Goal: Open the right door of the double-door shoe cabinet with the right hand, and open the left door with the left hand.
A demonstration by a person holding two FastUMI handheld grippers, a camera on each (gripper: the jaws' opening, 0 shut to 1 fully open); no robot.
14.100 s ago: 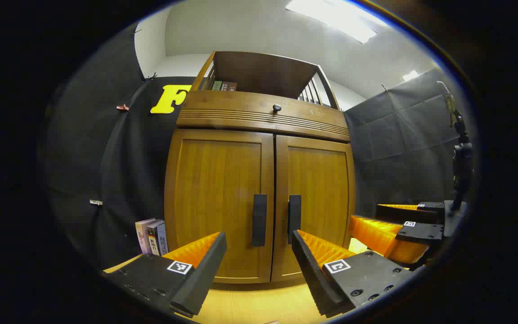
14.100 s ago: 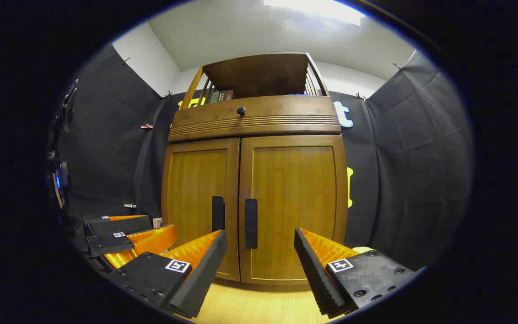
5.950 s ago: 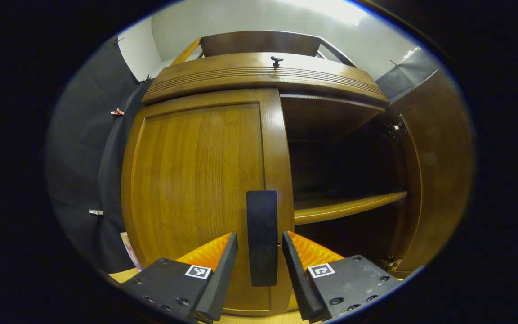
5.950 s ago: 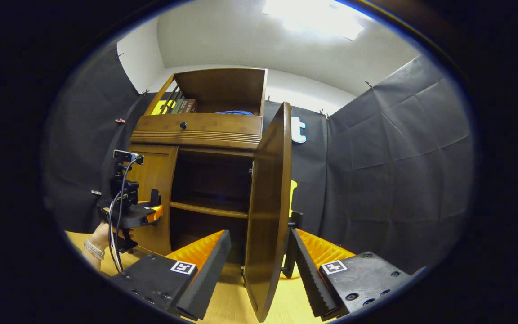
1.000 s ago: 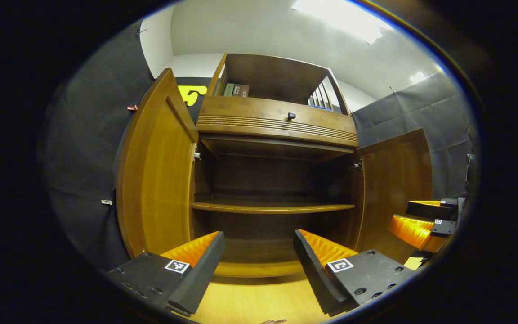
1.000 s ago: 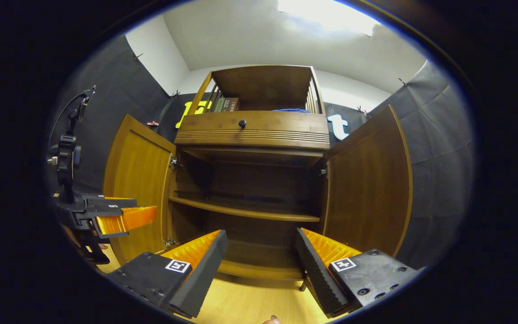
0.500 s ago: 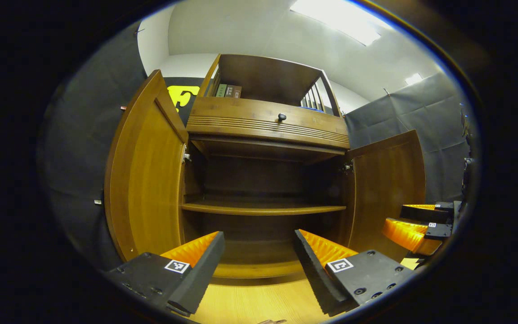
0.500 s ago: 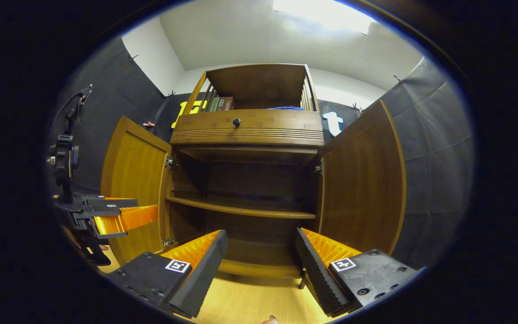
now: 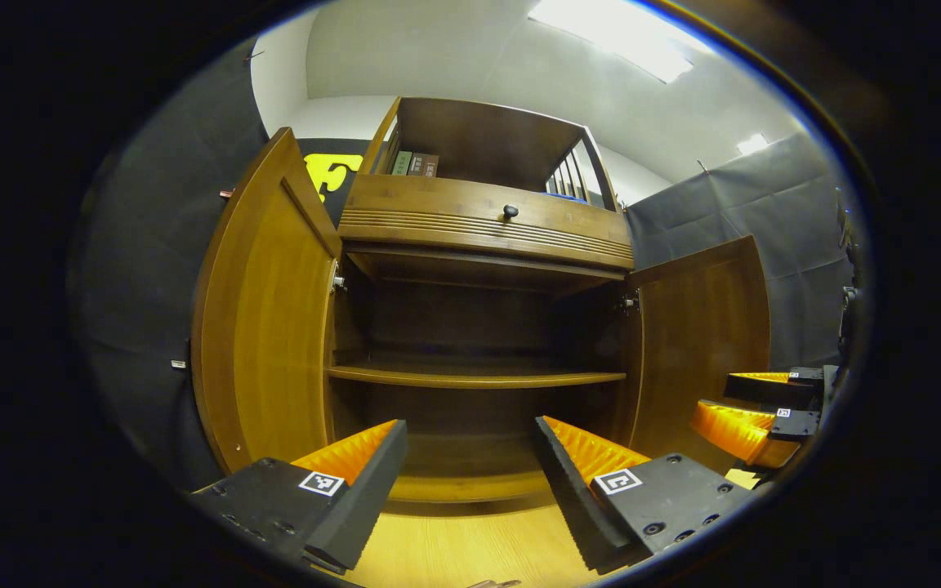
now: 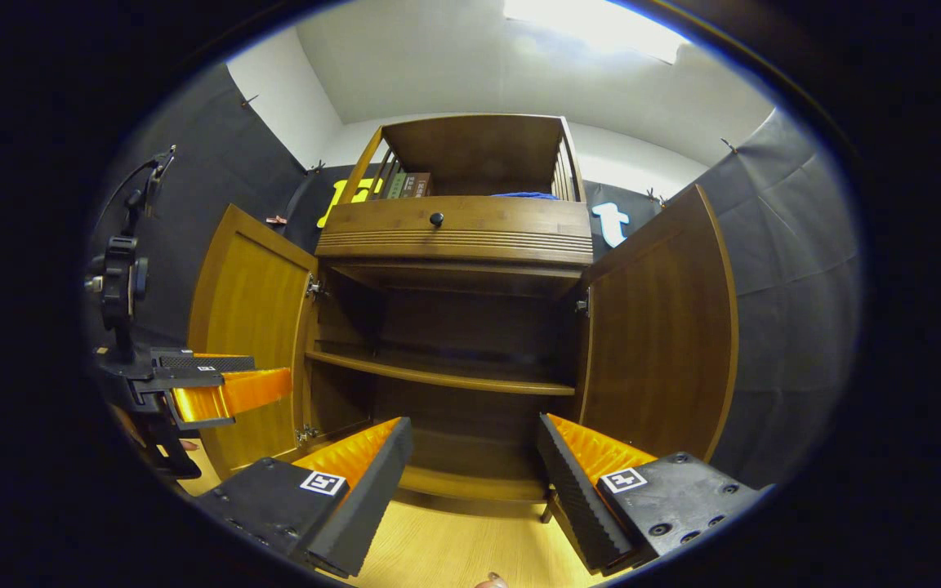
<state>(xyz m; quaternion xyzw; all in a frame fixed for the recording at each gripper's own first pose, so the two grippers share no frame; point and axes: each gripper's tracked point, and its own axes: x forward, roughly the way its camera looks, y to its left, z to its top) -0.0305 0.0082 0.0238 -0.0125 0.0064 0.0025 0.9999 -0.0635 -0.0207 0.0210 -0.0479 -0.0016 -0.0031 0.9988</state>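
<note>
in my left gripper view the left door (image 9: pixel 262 318) of the shoe cabinet (image 9: pixel 483 220) stands swung wide open on the left, its inner face toward me, well apart from my left gripper (image 9: pixel 470 482), whose fingers are spread with nothing between them. straight ahead past those fingers is the dark inside of the cabinet with one shelf (image 9: pixel 474 376) across it, and above it the drawer front with a small round knob (image 9: pixel 510 211); a few books (image 9: pixel 413 162) sit in the open top compartment. further right the right door (image 9: pixel 703 327) is also swung open, and just in front of its lower part i can see my right gripper (image 9: pixel 752 408), fingers apart and holding nothing. in my right gripper view, the left gripper (image 10: pixel 217 384) shows at the left edge, just beside the open left door (image 10: pixel 250 327), not touching it as far as i can tell. the cabinet (image 10: pixel 454 233) is ahead, its shelf (image 10: pixel 438 373) above and beyond my right gripper (image 10: pixel 474 482), whose fingers are wide apart and empty over the wooden floor (image 10: pixel 454 555). the right door (image 10: pixel 658 327) stands open on the right, near my right finger but clear of it.
</note>
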